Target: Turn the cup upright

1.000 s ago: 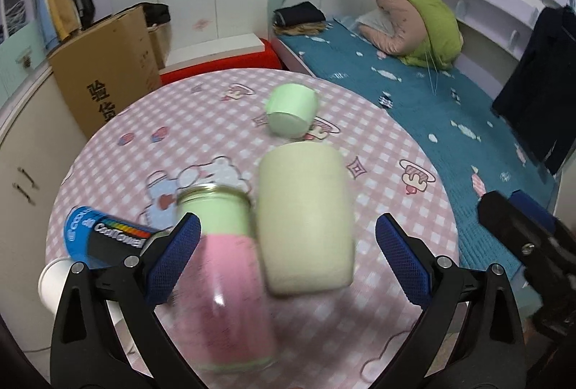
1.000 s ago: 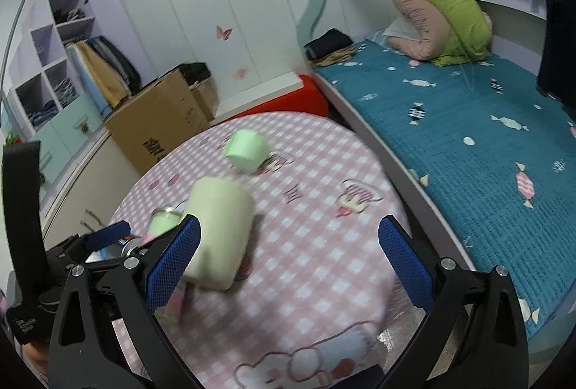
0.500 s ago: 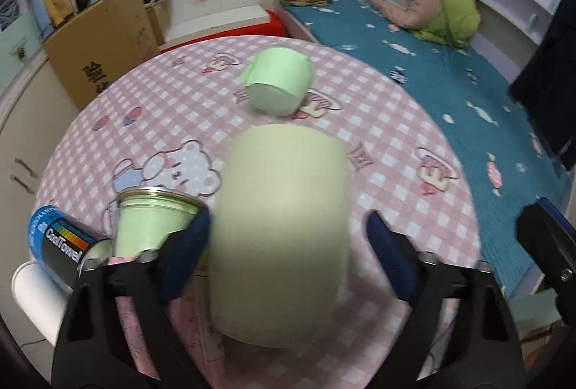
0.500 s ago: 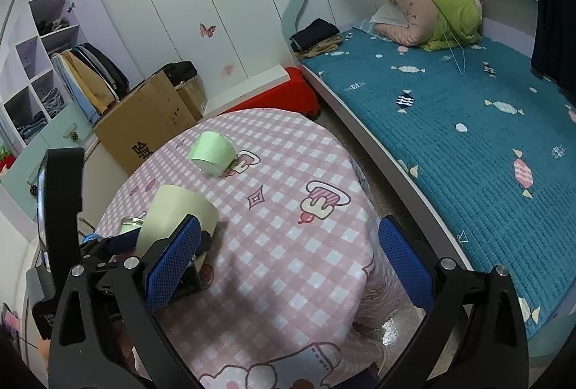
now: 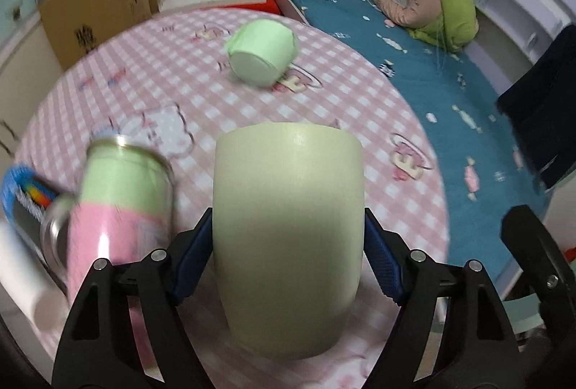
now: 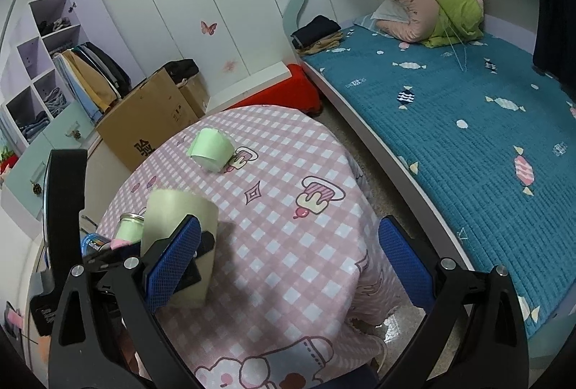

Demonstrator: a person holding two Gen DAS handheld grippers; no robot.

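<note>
Child's bedroom, round counter (image 6: 288, 209) in pink check beside a teal bed (image 6: 468, 137): pale cup (image 5: 288, 227) clamped in the left hand-held gripper (image 5: 288, 255), flat base up.

Blue pads pressed to both sides of the cup low on its wall, long axis roughly vertical, closed base on top, mouth apparently down near the cloth; whether lifted or touching, impossible to tell. Right hand-held gripper (image 6: 288, 263) spread wide, holding nothing, well off to the cup's right. Pink-and-green tin (image 5: 118, 209) just beside the cup, small green cup (image 5: 262, 54) tipped over farther back. Right wrist view alone showing wardrobe, shelving and cardboard box (image 6: 151, 115); left wrist view alone showing pad contact.
</note>
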